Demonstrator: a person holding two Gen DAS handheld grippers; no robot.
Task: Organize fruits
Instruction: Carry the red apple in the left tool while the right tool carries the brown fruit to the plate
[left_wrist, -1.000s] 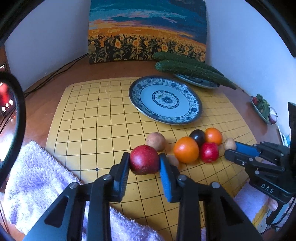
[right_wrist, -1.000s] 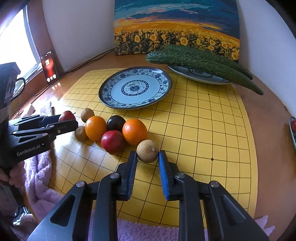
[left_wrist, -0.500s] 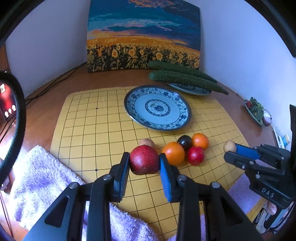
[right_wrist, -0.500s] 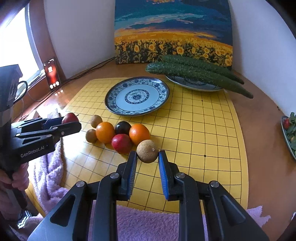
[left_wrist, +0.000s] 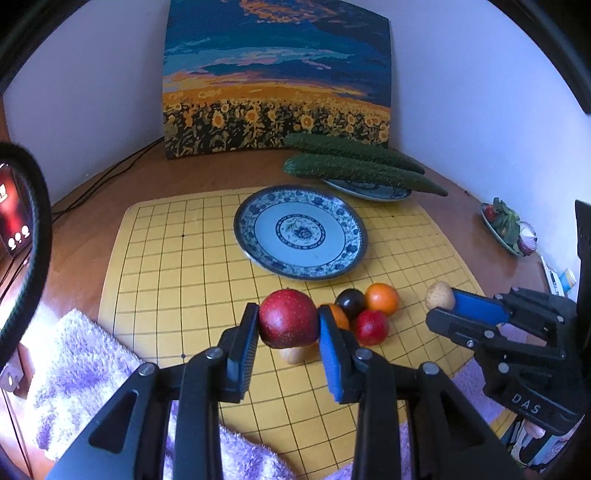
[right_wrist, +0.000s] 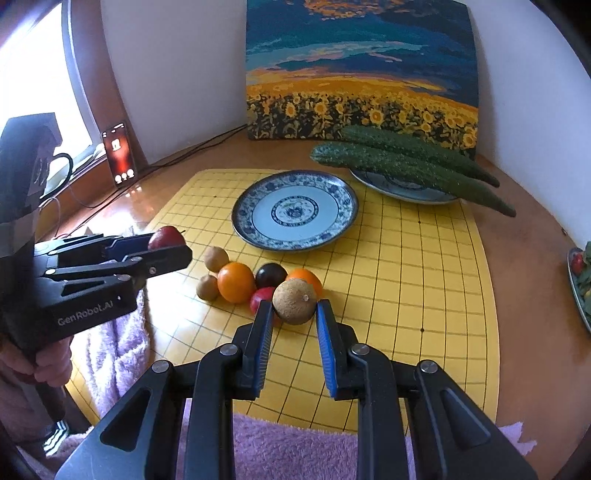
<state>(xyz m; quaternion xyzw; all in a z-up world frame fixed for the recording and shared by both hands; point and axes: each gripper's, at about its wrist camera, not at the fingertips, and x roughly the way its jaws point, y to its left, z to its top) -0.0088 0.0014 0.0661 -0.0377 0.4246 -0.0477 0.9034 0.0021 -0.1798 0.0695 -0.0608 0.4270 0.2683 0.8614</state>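
Red apple (left_wrist: 287, 323) sits clamped in the left hand-held gripper (left_wrist: 288, 332) and a brown fruit (right_wrist: 294, 301) in the right hand-held gripper (right_wrist: 294, 321), both held above the yellow mat (right_wrist: 406, 266), probably bound for the empty plate (right_wrist: 295, 216) beyond the remaining fruit pile (right_wrist: 255, 282).

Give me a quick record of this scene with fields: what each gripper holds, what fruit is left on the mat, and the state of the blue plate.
left gripper: shut on red apple, lifted off the yellow mat
right gripper: shut on brown round fruit
fruit on the mat: two oranges, dark plum, small red fruit, two small brown fruits
blue patterned plate: no fruit on it
back plate: two cucumbers
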